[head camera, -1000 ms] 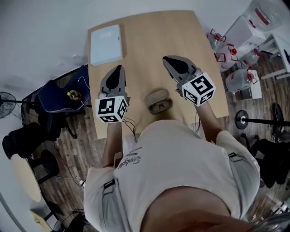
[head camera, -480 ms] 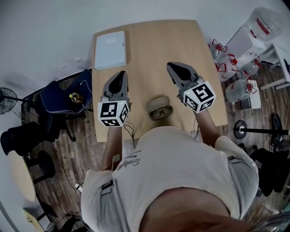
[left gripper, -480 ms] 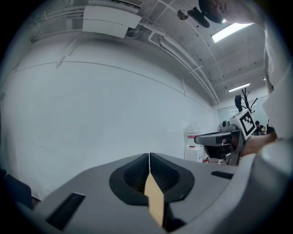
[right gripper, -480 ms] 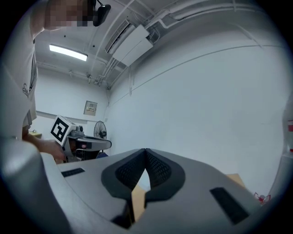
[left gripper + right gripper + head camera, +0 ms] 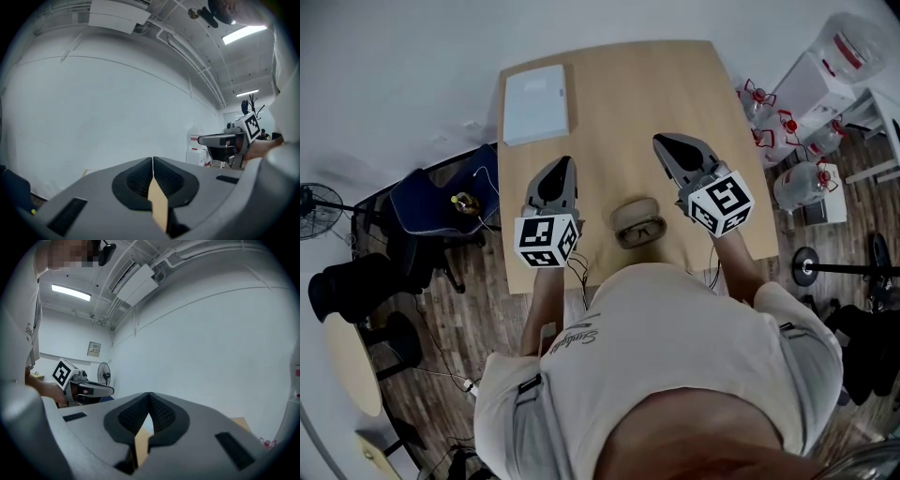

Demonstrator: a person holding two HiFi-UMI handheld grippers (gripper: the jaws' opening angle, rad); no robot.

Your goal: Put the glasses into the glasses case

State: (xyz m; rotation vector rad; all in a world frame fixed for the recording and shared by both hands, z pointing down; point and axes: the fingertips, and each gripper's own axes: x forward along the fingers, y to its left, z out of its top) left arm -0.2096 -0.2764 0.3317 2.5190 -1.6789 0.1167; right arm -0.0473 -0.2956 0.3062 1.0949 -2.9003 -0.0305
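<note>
A light wooden worktop (image 5: 619, 84) stands near a pale wall on a plank floor. A flat white box (image 5: 534, 103) lies at its upper left corner, and clear water jugs with red fittings (image 5: 802, 180) sit on the floor at the right of the frame.

Near the lower edge of the worktop, just above the person's chest in the head view, lies the beige oval glasses case (image 5: 633, 208). The dark-framed glasses (image 5: 641, 231) sit right against its lower side (too small to tell whether they rest in an opened half of the case or on the worktop touching it).

The left gripper (image 5: 560, 169) is to the left of the case and the right gripper (image 5: 666, 143) to its upper right. Both are apart from the case and point toward the top of the frame. Each gripper's own view shows its jaws pressed together with nothing between them, only wall and a sliver of worktop beyond.

Neither gripper has hold of the glasses or the case, so no step is in hand. If the glasses lie outside the case, lifting them, seating them and shutting the lid all remain. If they are already in the tray, only the closing is left.
</note>
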